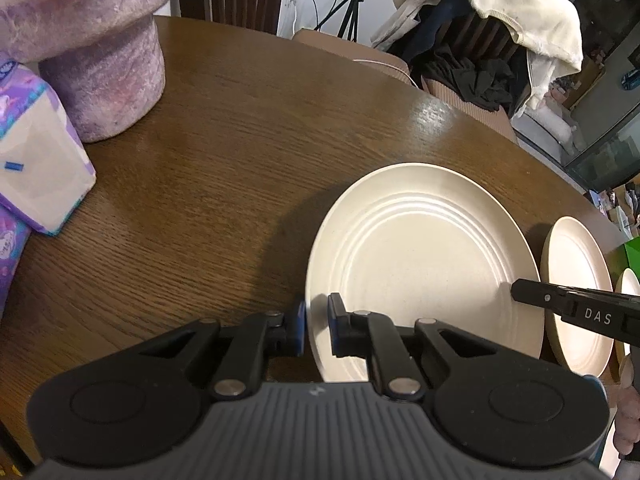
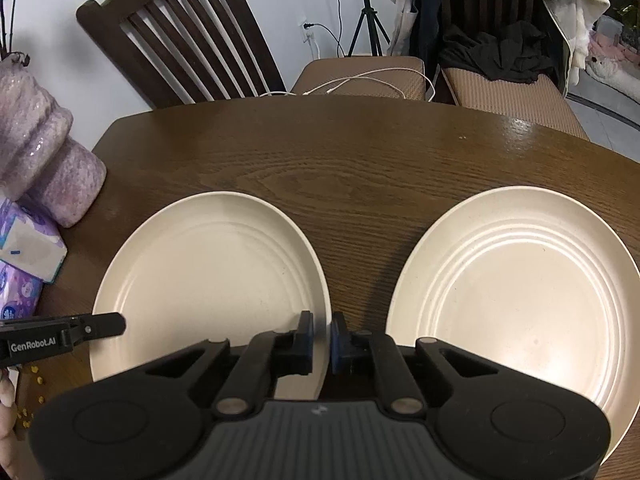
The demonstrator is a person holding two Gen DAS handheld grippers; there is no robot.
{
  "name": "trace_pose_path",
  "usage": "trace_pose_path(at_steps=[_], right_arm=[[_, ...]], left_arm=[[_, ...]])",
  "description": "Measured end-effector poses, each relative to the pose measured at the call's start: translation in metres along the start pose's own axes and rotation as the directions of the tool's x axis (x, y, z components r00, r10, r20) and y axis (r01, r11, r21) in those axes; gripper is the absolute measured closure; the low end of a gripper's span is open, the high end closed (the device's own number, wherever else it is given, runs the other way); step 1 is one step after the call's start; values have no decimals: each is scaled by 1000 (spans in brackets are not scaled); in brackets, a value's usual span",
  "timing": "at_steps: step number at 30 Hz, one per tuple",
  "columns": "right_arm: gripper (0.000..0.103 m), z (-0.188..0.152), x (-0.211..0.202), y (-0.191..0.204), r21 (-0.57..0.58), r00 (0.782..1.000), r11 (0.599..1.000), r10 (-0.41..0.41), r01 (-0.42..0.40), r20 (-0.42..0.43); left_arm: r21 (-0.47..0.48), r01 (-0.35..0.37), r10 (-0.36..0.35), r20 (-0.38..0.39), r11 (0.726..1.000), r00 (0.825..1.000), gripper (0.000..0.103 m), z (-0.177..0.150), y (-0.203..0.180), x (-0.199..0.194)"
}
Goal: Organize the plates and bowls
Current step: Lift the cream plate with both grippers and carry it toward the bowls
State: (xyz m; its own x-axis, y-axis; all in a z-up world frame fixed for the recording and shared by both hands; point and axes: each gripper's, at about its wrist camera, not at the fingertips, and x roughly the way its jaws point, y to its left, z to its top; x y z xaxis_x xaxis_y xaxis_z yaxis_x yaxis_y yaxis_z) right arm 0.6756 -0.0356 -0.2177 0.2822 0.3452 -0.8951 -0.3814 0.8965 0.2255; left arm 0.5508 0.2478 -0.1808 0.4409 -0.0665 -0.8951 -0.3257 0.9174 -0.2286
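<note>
On the brown table (image 2: pixel 360 152), the left claw (image 1: pixel 316 330) and right claw (image 2: pixel 321 342) each clamp opposite rims of the left cream plate (image 2: pixel 212 280), beside the right plate (image 2: pixel 512 300).

**Wooden table, two plates up front**

A dark brown wood-grain table (image 2: pixel 320 152) with a rounded far edge carries everything. Two cream plates lie flat near the front, side by side and apart: the left plate (image 2: pixel 208 276) and the right plate (image 2: pixel 516 292). At the far left stands a fuzzy purple vase (image 2: pixel 52 160). Just in front of it lie purple-and-white tissue packs (image 2: pixel 28 248), stacked at the table's left edge.
</note>
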Motion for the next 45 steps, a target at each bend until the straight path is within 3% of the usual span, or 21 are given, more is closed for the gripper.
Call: trace_pose_path(at_steps=[24,45], right_arm=[[94,11,-50,31,28,996,999,23,-26,83],[94,-22,-112,46,41,991,999,28,-33,129]], left_arm=[[-3,-18,18,109,1000,994,91,11,1,-73],[15,-14,11,155,1000,988,91,-18,-7,-137]])
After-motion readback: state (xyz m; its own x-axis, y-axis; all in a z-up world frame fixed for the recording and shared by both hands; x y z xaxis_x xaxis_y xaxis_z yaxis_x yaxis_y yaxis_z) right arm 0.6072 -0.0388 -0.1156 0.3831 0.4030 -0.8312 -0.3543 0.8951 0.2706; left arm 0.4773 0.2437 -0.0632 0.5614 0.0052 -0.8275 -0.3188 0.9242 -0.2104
